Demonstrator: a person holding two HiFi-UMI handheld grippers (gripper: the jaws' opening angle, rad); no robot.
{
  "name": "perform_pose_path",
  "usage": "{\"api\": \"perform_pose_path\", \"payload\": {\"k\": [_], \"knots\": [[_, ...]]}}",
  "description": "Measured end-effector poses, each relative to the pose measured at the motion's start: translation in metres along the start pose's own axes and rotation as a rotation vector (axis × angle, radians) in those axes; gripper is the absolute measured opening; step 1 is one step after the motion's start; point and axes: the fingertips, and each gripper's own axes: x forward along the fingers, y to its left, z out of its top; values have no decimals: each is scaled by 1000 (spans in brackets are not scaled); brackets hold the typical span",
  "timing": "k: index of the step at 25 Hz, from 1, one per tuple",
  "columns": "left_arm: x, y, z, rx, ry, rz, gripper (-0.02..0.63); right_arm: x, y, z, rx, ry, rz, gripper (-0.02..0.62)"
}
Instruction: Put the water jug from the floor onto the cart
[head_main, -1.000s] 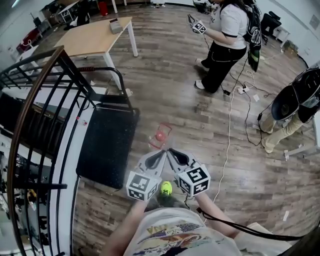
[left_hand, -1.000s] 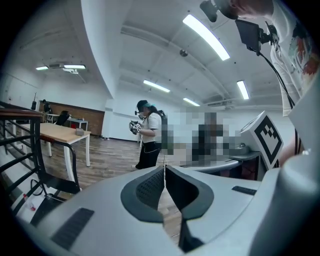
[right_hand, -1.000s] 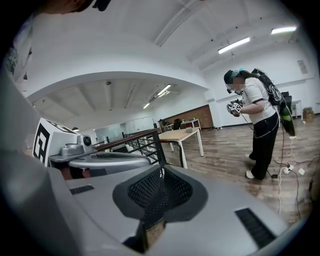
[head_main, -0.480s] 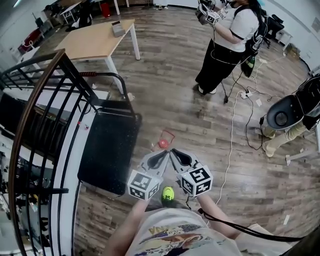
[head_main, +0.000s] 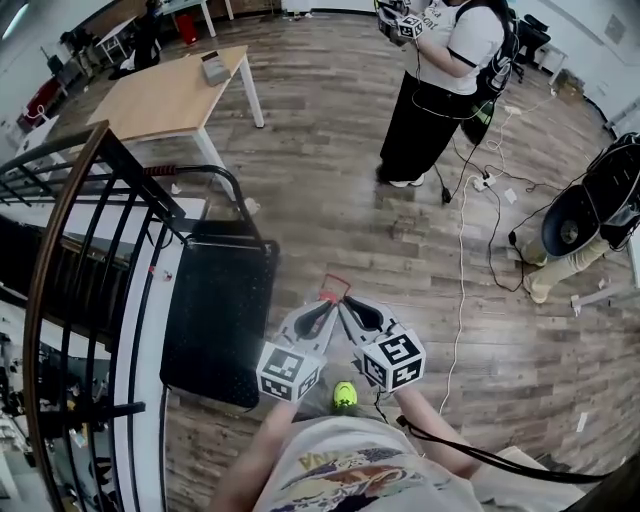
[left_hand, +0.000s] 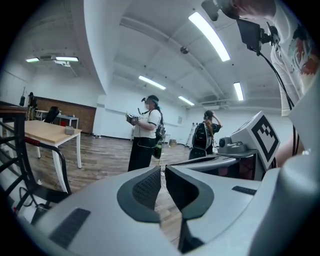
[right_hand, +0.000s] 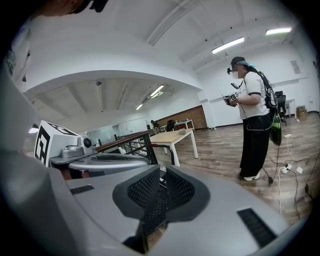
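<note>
Ok so both grippers are held out low in front of the person, side by side and nearly touching. The left gripper has its jaws pressed together with only a thin sliver showing between the pads, and nothing is in there. Same for the right gripper: pads closed against each other, empty.

The water jug is on the wooden floor, right past the gripper tips. From the head view you really only get its red top poking out, because the grippers cover the rest, so I can't say much about the body. Neither gripper has hold of it.

The cart is the flat black platform just to the left of the jug, with its curved black handle standing up at the far end. Nothing is sitting on it that I can see. A dark railing runs along the left side of the cart.

Further back there's a light wooden table, and another person in a white top and black trousers standing well away, with a white cable trailing across the floor.
</note>
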Motion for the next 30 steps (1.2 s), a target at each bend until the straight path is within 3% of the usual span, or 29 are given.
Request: {"api": "perform_pose_path", "payload": {"k": [15,20,30], "knots": [[49,119,26,63,-1,-81,28,116,-39,40,37,-35,-138,32],[70,140,8,52,34,-87,74,132,-56,27,67,-23,-172,32],[131,166,-56,58,94,-106,89,164,-114,-28,103,15,-200,34]]}}
